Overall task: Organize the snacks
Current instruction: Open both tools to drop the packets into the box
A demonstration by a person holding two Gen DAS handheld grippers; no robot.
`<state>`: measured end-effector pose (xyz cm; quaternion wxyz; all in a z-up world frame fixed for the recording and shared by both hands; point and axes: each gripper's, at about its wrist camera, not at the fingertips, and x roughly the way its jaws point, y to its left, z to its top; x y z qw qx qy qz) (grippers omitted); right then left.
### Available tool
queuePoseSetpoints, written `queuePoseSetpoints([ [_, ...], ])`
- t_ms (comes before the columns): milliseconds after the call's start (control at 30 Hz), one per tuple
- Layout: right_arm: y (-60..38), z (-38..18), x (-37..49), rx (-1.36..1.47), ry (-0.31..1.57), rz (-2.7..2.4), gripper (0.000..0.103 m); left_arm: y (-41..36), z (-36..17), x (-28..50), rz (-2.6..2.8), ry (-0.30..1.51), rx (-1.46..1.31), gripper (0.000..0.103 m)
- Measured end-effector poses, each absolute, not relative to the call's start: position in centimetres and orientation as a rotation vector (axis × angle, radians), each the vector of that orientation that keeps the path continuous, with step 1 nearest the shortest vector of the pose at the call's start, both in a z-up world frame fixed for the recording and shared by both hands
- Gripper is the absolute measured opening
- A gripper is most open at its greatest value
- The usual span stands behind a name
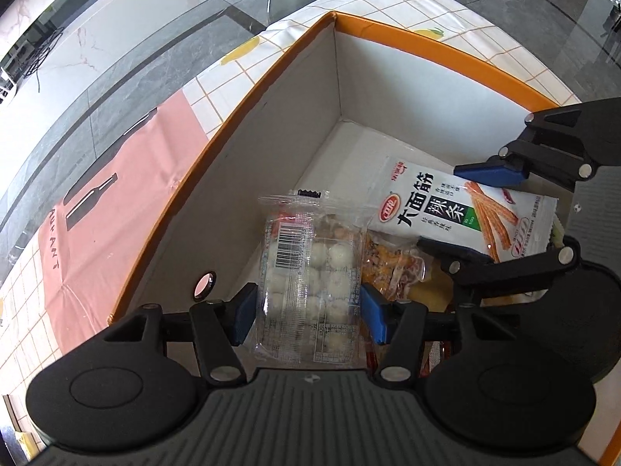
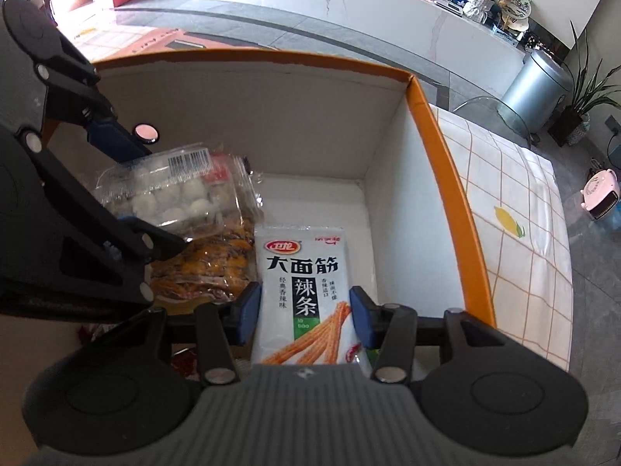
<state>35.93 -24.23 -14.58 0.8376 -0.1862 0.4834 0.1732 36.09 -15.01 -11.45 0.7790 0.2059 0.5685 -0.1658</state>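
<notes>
The left gripper [image 1: 308,312] points steeply down into the orange box [image 1: 217,136], pads pressed on a clear pack [image 1: 310,272] of white balls. Beside it the right gripper [image 2: 304,310] tilts down too, clamped on a white snack bag [image 2: 306,291] above the box floor. Under both lies an orange-brown packet [image 2: 209,268], mostly hidden; red wrappers below are cut off.

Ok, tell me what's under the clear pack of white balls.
Under the clear pack lies a packet of orange-brown snacks, partly showing inside the orange box. Anything deeper is covered.
</notes>
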Motion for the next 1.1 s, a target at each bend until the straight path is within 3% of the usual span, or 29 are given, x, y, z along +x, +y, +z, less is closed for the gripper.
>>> queuePoseSetpoints([
  [367,-23.7,-13.9,34.6,-0.46,1.021,0.356,0.057,-14.6,-10.6,35.5,-0.372,1.214,0.431,0.073],
  [533,-23.5,-12.6,33.4,-0.484,1.002,0.349,0.073,-14.4,-8.7,34.6,-0.388,1.184,0.431,0.076],
  [1100,-24.1,-2.5,26.2,-0.436,0.912,0.271,0.079,-11.6,2.7,25.4,-0.378,0.96,0.388,0.076],
])
